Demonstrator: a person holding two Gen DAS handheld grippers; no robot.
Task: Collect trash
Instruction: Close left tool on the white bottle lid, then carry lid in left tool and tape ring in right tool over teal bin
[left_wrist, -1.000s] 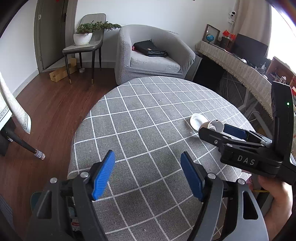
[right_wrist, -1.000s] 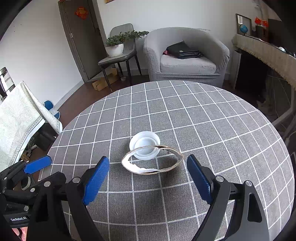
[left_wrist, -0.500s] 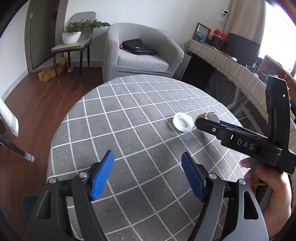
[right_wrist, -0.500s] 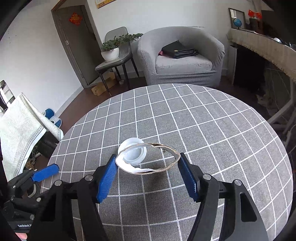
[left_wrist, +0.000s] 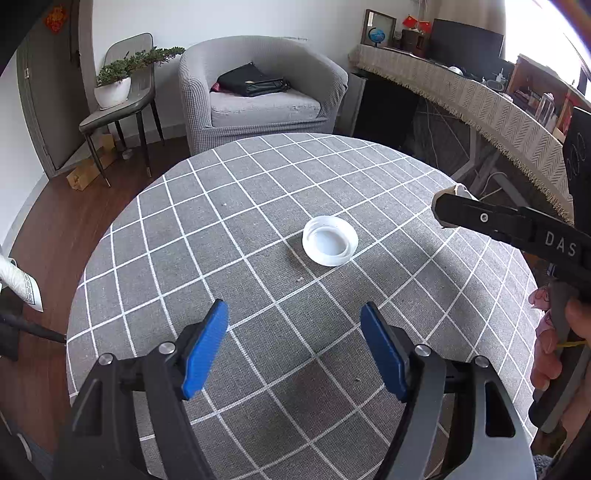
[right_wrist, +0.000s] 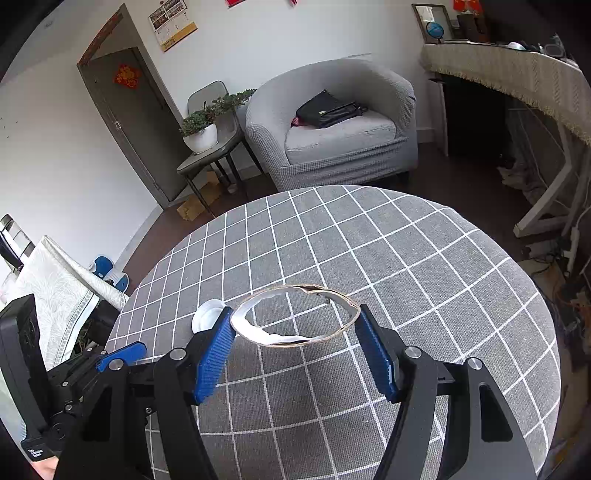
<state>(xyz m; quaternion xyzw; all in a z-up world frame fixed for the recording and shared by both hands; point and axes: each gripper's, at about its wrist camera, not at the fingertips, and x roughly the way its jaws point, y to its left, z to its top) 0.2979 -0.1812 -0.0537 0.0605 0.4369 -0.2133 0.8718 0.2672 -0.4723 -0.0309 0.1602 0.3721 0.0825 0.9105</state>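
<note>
Above the checked table (right_wrist: 424, 258), the right gripper (right_wrist: 295, 334) has just clamped its fingers on a squashed paper cup (right_wrist: 295, 317), lifted clear. Its white lid (left_wrist: 330, 240) lies ahead of the left gripper (left_wrist: 295, 347), fingers released; grabbing it likely comes next.

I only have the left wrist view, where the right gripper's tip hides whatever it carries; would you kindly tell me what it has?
Observer: The right gripper has a torn paper cup. Its jaws have just been closing, and both blue pads press on it.
Operator: Thank you. What shape is it in?
Observer: Its rim is squashed into a flat oval, and the checked tablecloth shows through the middle.
Operator: Where does the white lid sit from that side?
Observer: The white lid lies on the tablecloth, partly hidden behind the gripper's left pad.
</note>
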